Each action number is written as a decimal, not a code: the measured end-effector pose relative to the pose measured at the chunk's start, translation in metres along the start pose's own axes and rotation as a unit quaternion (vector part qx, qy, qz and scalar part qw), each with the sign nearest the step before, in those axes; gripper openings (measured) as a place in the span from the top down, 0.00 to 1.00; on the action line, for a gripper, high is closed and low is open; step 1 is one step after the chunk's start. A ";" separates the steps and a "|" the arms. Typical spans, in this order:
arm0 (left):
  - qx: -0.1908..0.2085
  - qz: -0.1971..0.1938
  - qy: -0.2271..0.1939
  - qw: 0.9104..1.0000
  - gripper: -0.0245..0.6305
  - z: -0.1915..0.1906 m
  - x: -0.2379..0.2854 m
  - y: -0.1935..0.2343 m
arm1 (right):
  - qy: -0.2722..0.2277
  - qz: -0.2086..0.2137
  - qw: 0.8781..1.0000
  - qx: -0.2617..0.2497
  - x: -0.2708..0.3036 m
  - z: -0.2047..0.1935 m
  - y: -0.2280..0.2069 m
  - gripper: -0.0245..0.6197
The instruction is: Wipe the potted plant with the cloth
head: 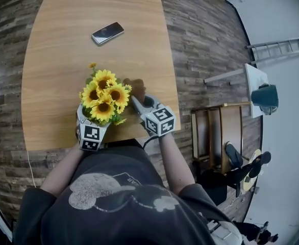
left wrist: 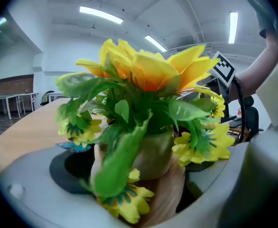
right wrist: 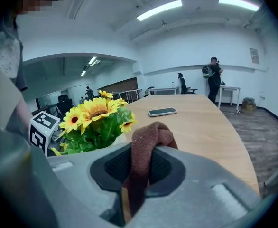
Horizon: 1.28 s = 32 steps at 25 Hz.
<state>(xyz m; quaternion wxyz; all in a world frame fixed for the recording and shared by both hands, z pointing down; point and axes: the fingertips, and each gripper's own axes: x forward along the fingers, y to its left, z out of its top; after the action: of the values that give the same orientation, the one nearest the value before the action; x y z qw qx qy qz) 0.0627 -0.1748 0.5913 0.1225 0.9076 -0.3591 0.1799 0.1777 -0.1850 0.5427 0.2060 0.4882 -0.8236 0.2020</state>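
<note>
**Spotter:** Where's the plant?

**Me:** The plant [head: 105, 96] stands near the front edge of the tabletop [head: 63, 50], with a phone [head: 107, 32] well beyond it. My left claw [head: 92, 129] is spread wide, and the pot [left wrist: 153, 153] sits between its jaws. They don't seem to press on it.

**Spotter:** And the cloth?

**Me:** My right claw [head: 141, 105] is clamped on the cloth [right wrist: 151, 146], and a brown fold bulges above the jaws. That claw sits just right of the plant. I can't tell whether the cloth touches it.
</note>
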 end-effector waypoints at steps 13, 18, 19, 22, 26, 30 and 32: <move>0.026 -0.032 0.023 0.999 0.17 -0.006 -0.003 0.004 | 0.017 0.151 0.987 -0.053 0.064 0.027 0.004 0.89; 0.031 -0.069 0.023 0.997 0.17 -0.010 -0.006 0.003 | 0.033 0.215 0.974 -0.068 0.088 0.032 0.023 0.89; 0.033 -0.073 0.025 0.996 0.17 -0.011 -0.006 0.002 | 0.037 0.226 0.971 -0.072 0.092 0.032 0.027 0.89; 0.041 -0.084 0.032 0.995 0.18 -0.012 -0.007 0.001 | 0.053 0.256 0.962 -0.077 0.095 0.026 0.036 0.89; 0.051 -0.104 0.038 0.993 0.18 -0.013 -0.010 -0.003 | 0.070 0.288 0.953 -0.062 0.090 0.017 0.043 0.89; 0.060 -0.128 0.039 0.989 0.18 -0.015 -0.012 -0.009 | 0.074 0.302 0.950 -0.037 0.078 0.008 0.043 0.89; 0.063 -0.135 0.037 0.988 0.18 -0.016 -0.012 -0.011 | 0.077 0.304 0.949 -0.026 0.070 0.002 0.043 0.89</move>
<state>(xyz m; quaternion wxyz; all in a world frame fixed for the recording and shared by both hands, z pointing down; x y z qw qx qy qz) 0.0580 -0.1541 0.5995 0.1012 0.9464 -0.2163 0.2175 0.1086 -0.2177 0.5731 0.2103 0.1919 -0.9195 0.2709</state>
